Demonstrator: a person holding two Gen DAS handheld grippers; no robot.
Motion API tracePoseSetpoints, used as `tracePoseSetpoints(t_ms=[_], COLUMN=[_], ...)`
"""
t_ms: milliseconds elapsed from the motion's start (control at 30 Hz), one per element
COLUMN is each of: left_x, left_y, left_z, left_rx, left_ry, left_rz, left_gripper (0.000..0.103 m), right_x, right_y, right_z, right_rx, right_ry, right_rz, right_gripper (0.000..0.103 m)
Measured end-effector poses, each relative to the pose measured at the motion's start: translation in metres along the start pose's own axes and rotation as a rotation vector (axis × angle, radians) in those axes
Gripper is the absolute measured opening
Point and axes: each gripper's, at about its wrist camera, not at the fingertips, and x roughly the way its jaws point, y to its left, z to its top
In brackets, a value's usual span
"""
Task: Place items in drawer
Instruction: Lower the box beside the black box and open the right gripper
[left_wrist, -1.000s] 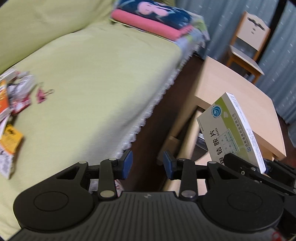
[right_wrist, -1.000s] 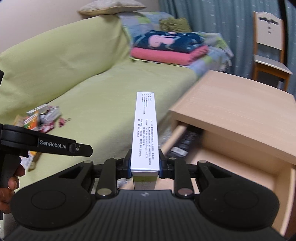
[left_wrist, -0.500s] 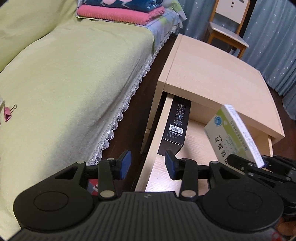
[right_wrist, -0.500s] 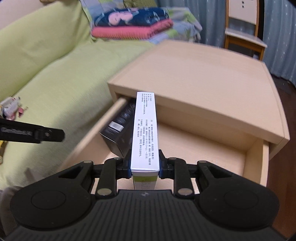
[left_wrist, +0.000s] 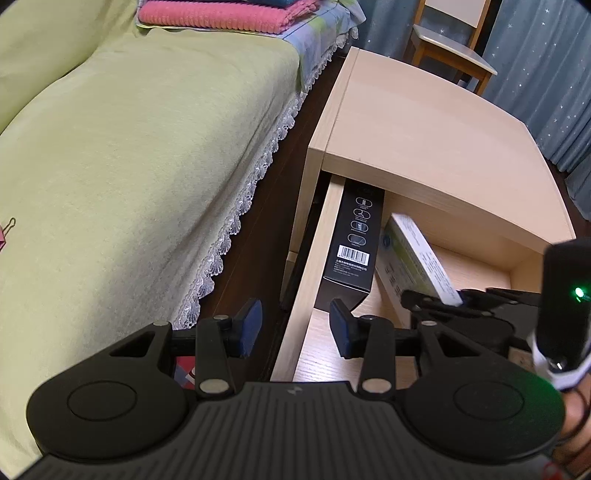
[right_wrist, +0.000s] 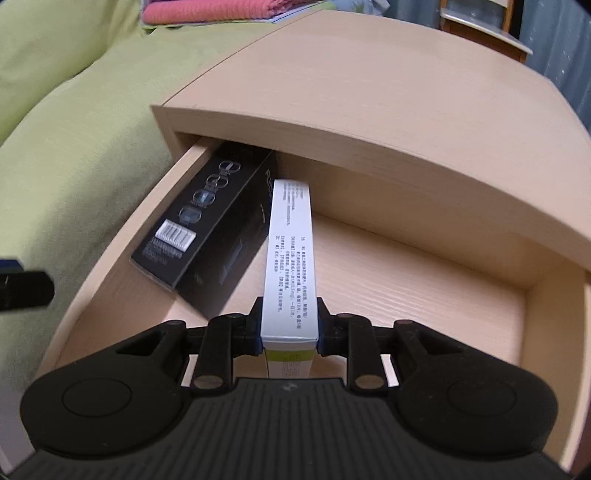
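Right gripper (right_wrist: 289, 332): jaws clamped on the narrow sides of a white-and-green medicine carton (right_wrist: 291, 258), held on edge at frame centre, over the open drawer (right_wrist: 406, 266) beside a black box (right_wrist: 207, 225). Carton judged light, stiff, crushable; best held near its end. Left gripper (left_wrist: 295, 326): jaws apart, empty. Half a second earlier the carton was higher, outside the drawer.
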Motion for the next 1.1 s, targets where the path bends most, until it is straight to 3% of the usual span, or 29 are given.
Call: tracePoseSetpoints(t_ms=[133, 200, 433, 533, 600, 700, 967, 1100], left_x=[0.003, 0.005, 0.005, 0.004, 0.003, 0.005, 0.008, 0.005], left_y=[0.003, 0.005, 0.003, -0.001, -0.004, -0.006, -0.004, -0.002], left_z=[0.001, 0.000, -0.003, -0.004, -0.005, -0.005, -0.004, -0.004], left_rx=[-0.004, -0.008, 0.021, 0.052, 0.065, 0.067, 0.061, 0.057], left_ry=[0.007, 0.009, 0.016, 0.011, 0.011, 0.015, 0.027, 0.022], left_rz=[0.002, 0.003, -0.018, -0.030, -0.033, -0.032, -0.006, -0.005], left_gripper=[0.047, 0.047, 0.047, 0.047, 0.047, 0.047, 0.047, 0.047], right_x=[0.013, 0.013, -0.018, -0.030, -0.028, -0.015, 0.003, -0.012], right_y=[-0.002, -0.005, -0.024, -0.027, -0.028, -0.024, -0.022, -0.026], right_z=[0.001, -0.001, -0.014, -0.026, -0.032, -0.035, -0.022, -0.031], right_rx=[0.022, 0.020, -0.097, -0.228, -0.307, -0.369, -0.350, -0.387], right_ry=[0.055, 0.065, 0.058, 0.054, 0.055, 0.047, -0.002, 0.008], right_rz=[0.050, 0.089, 0.199, 0.176, 0.135, 0.100, 0.115, 0.138], right_gripper=[0.025, 0.040, 0.045, 0.039, 0.023, 0.016, 0.014, 0.016])
